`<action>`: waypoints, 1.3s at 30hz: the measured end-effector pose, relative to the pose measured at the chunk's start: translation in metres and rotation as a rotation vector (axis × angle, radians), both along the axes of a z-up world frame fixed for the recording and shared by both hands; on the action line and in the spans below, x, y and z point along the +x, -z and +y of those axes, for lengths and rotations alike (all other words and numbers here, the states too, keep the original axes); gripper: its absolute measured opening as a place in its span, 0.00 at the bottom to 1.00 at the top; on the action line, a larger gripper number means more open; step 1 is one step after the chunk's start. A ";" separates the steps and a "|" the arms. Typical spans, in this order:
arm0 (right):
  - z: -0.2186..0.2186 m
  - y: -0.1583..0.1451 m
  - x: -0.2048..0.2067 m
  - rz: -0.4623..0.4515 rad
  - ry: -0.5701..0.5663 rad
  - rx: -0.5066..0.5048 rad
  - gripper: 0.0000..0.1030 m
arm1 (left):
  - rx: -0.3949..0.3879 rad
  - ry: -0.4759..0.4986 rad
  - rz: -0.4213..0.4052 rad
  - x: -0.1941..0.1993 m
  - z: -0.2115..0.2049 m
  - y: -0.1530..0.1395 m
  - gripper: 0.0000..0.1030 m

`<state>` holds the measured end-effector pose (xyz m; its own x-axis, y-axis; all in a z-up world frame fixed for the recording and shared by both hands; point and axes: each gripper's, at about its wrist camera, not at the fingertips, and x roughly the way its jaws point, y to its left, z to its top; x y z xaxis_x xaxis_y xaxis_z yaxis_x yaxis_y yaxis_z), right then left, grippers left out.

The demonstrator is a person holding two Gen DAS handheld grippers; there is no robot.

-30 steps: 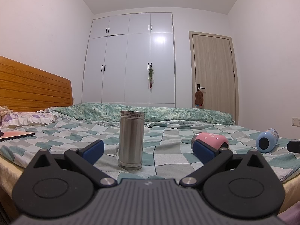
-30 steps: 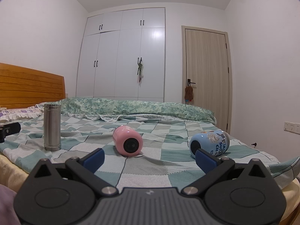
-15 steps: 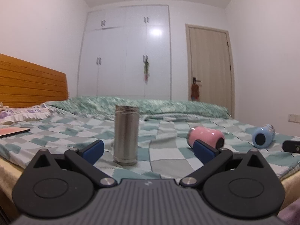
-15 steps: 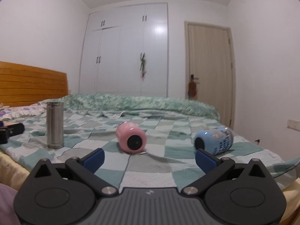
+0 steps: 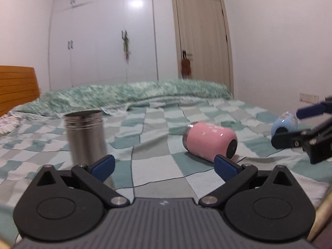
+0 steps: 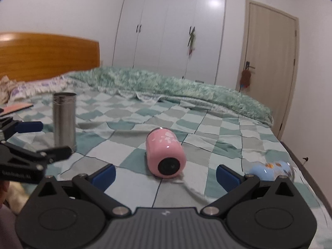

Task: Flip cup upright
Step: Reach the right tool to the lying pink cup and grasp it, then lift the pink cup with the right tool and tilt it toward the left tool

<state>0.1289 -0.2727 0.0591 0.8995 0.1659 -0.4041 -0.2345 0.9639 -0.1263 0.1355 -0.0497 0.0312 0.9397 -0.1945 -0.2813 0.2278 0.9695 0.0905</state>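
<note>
Nearest the pink cup [image 6: 165, 154], the right gripper [image 6: 166, 174] hovers low over the bed [image 6: 128, 141] with its jaws wide apart and empty, the cup lying just beyond the gap between its blue pads [image 6: 104, 173]. The pink cup rests on its side on the checked cover, its dark base toward the right wrist camera and its steel rim pointing away. To the left of the pink cup, the left gripper [image 5: 164, 164] also has its jaws spread and holds nothing. A blue cup [image 6: 269, 169] lies on its side right of the pink cup, near the bed's edge. Farther left of the pink cup, a steel flask [image 6: 64, 120] stands upright. Behind the pink cup lie a rumpled green quilt [image 6: 166, 85], then a white wardrobe [image 6: 172, 29] and a wooden door [image 6: 267, 62].
</note>
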 end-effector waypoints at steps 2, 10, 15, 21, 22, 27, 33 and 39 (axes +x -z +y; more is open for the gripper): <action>0.003 -0.003 0.023 0.028 -0.005 -0.011 1.00 | 0.018 -0.003 0.038 0.025 -0.004 0.002 1.00; 0.016 -0.004 0.120 0.180 -0.017 -0.034 1.00 | 0.061 0.058 0.219 0.108 -0.018 0.016 1.00; 0.026 0.006 0.175 0.267 -0.037 -0.054 1.00 | 0.101 0.064 0.254 0.142 -0.024 0.023 1.00; 0.034 0.027 0.223 0.371 -0.068 -0.047 1.00 | 0.118 0.071 0.288 0.167 -0.031 0.034 1.00; 0.034 0.031 0.230 0.390 -0.077 -0.041 0.97 | 0.122 0.076 0.294 0.169 -0.032 0.036 1.00; 0.032 0.041 0.246 0.464 -0.095 0.013 0.81 | 0.133 0.097 0.295 0.168 -0.037 0.037 1.00; 0.009 0.029 0.208 0.395 -0.082 0.125 0.80 | 0.137 0.099 0.264 0.143 -0.038 0.025 1.00; -0.001 0.013 0.147 0.328 -0.067 0.197 0.80 | 0.136 0.102 0.228 0.093 -0.031 0.005 1.00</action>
